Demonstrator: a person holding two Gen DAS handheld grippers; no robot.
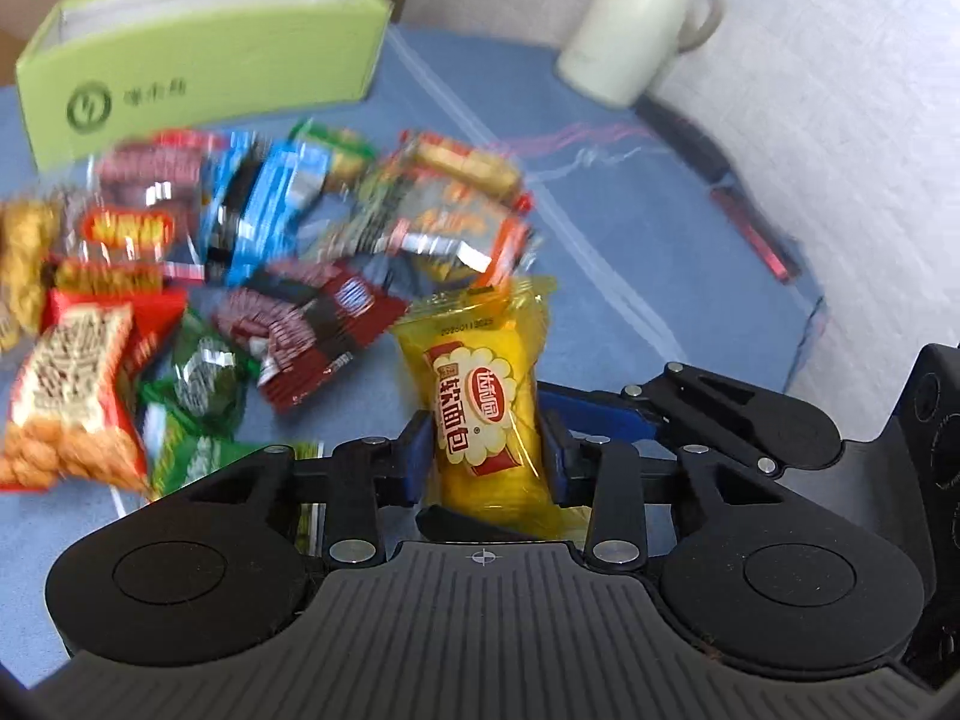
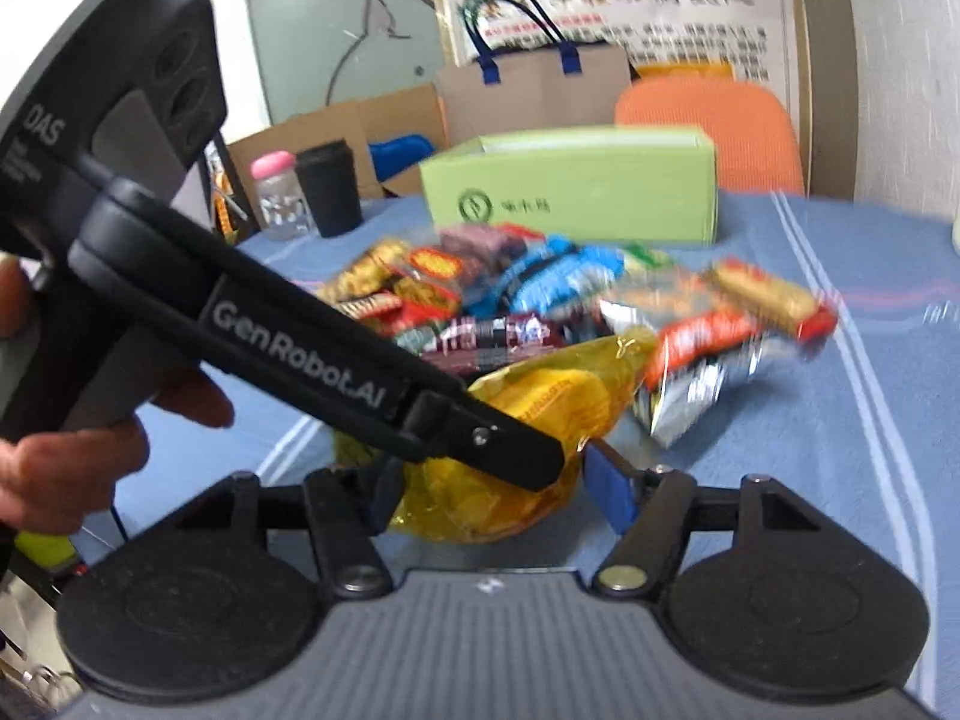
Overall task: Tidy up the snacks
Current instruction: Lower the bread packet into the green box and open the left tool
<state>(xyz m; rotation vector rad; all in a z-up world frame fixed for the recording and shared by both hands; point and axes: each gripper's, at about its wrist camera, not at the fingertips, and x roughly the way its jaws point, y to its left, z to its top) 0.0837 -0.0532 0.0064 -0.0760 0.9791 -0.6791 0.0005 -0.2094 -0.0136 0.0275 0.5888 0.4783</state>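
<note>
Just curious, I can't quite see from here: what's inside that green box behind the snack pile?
The green box is open on top. Only its pale inner walls show; no snack is visible inside. Its bottom is hidden by the front wall, so I can't say whether it is empty.

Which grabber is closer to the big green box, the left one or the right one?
Hard to call. Both the left gripper and the right gripper sit at the yellow bread packet, with the snack pile between them and the green box.
</note>
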